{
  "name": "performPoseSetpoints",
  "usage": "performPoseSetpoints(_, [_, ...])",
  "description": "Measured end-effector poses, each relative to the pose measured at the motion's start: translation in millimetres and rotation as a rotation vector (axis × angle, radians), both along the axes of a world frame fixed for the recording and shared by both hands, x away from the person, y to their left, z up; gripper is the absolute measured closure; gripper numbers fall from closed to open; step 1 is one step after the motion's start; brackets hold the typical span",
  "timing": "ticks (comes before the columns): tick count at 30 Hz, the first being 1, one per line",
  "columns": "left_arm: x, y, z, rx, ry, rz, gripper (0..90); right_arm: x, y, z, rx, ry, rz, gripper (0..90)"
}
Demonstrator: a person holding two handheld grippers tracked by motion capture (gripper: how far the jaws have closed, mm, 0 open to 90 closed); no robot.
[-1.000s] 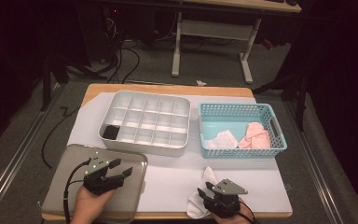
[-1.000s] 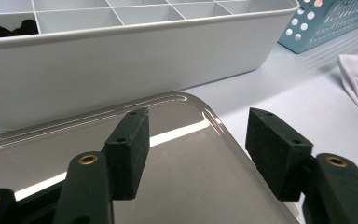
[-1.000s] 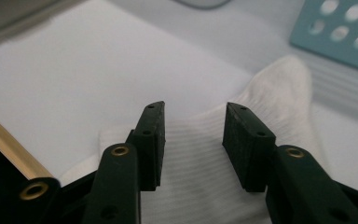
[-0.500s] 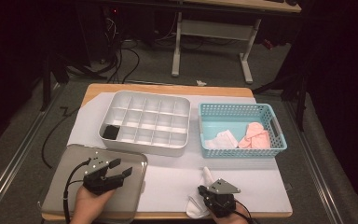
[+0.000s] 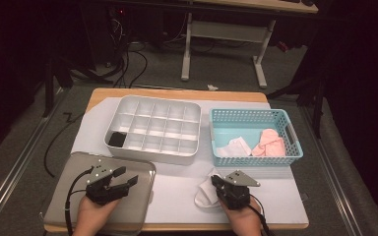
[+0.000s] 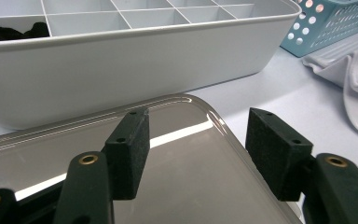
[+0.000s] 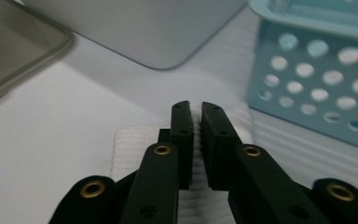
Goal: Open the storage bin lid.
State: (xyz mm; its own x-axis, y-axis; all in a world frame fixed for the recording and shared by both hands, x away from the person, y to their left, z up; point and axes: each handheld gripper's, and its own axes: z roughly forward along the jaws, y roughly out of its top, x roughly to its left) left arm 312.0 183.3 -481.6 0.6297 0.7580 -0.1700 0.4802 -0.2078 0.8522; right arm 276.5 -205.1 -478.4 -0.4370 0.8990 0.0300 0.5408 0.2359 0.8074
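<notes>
High view: right gripper [image 5: 220, 186] pinches a white sock [image 5: 204, 194] on the white mat, just in front of the blue basket [image 5: 295, 145]; its jaws have just been closing with the cloth between them. Left gripper [image 5: 124, 181] hangs over the grey lid [image 5: 76, 164], spread, empty. Divided tray [image 5: 152, 150] sits left of the basket.

Left gripper view: pads [image 6: 130, 154] wide apart above the lid.

Right gripper view: pads [image 7: 183, 135] nearly together, sock [image 7: 135, 144] fabric between them. Risk: thin pinch may slip when lifted, or the sock drags and snags the basket.
</notes>
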Motion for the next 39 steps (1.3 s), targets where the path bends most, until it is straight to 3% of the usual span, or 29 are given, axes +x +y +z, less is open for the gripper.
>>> performPoseSetpoints(2, [0.3, 0.2, -0.1, 0.000, 0.001, 0.001, 40.2, 2.6, -9.3, -4.6, 0.021, 0.037, -0.009, 78.1])
performPoseSetpoints(5, [0.4, -0.3, -0.2, 0.003, 0.003, 0.001, 40.1, -2.7, -17.4, -4.4, 0.039, 0.020, -0.008, 67.6])
performPoseSetpoints(9, [0.1, -2.2, -0.2, 0.005, 0.001, -0.002, 40.2, -11.1, -34.7, 2.1, 0.049, -0.027, -0.067, 71.7])
performPoseSetpoints(13, [0.2, -3.0, -0.6, 0.006, 0.003, -0.004, 40.1, -9.5, -54.4, -0.8, 0.046, -0.009, -0.134, 74.6])
performPoseSetpoints(15, [0.2, -2.9, -0.5, 0.006, 0.003, -0.003, 40.2, -5.3, -57.3, -7.8, 0.035, 0.026, -0.135, 73.9])
performPoseSetpoints(18, [0.5, -2.5, -0.9, 0.007, 0.004, -0.002, 40.2, 0.7, -53.0, -19.2, -0.005, 0.067, -0.118, 74.7])
performPoseSetpoints(22, [0.6, -1.0, -0.5, 0.005, 0.002, 0.003, 40.2, 8.0, -44.9, -28.2, -0.034, 0.093, -0.082, 89.9])
performPoseSetpoints(24, [0.7, 0.9, 0.0, 0.001, 0.001, 0.007, 40.2, 6.5, -38.9, -27.8, -0.052, 0.092, -0.056, 90.0])
performPoseSetpoints(35, [0.6, 0.7, 0.2, 0.004, 0.000, 0.008, 40.2, -28.3, -1.9, -26.6, -0.052, 0.084, 0.067, 89.9])
performPoseSetpoints(39, [0.5, -0.5, -0.5, 0.006, 0.002, 0.006, 40.2, -34.2, 9.8, -25.9, -0.050, 0.081, 0.105, 89.6])
